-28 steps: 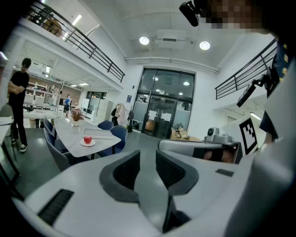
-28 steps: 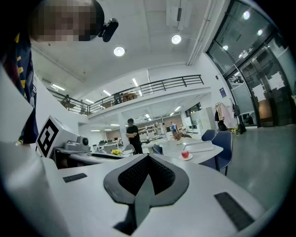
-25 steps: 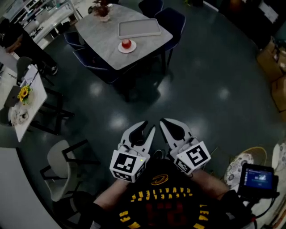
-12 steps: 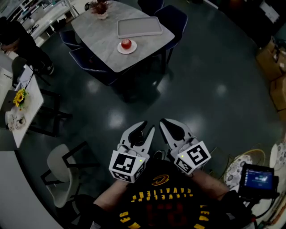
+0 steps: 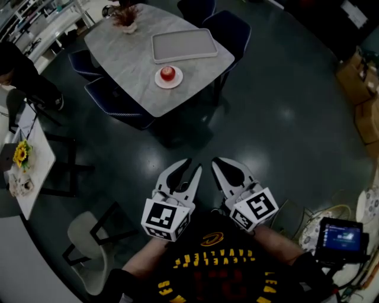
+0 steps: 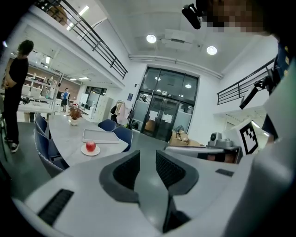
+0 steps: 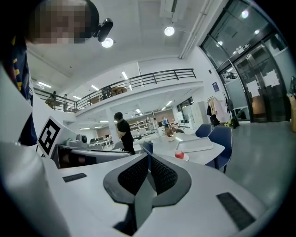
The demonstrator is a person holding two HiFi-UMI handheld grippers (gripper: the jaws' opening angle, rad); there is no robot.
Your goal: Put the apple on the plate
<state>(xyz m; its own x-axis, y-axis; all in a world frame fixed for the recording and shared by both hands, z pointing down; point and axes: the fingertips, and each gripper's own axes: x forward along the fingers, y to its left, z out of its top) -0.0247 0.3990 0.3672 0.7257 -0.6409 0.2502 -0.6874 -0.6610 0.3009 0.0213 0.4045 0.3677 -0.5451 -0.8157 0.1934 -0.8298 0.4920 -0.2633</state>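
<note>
Drifted a little lower in the head view, the apple [image 5: 168, 73] sits on its white plate [image 5: 169, 84] on the grey desk [image 5: 127, 53], beside a tray [image 5: 182, 45]. Well apart, the left tongs [image 5: 193, 165] hang slightly released, empty; the right tongs [image 5: 218, 161] are clenched on nothing.

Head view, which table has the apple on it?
The big grey table at the top; the apple sits on a plate there. The white table at left carries yellow flowers.

The potted plant [image 5: 125, 15] is cut by the top edge, and the bystander [image 5: 18, 70] by the left.
</note>
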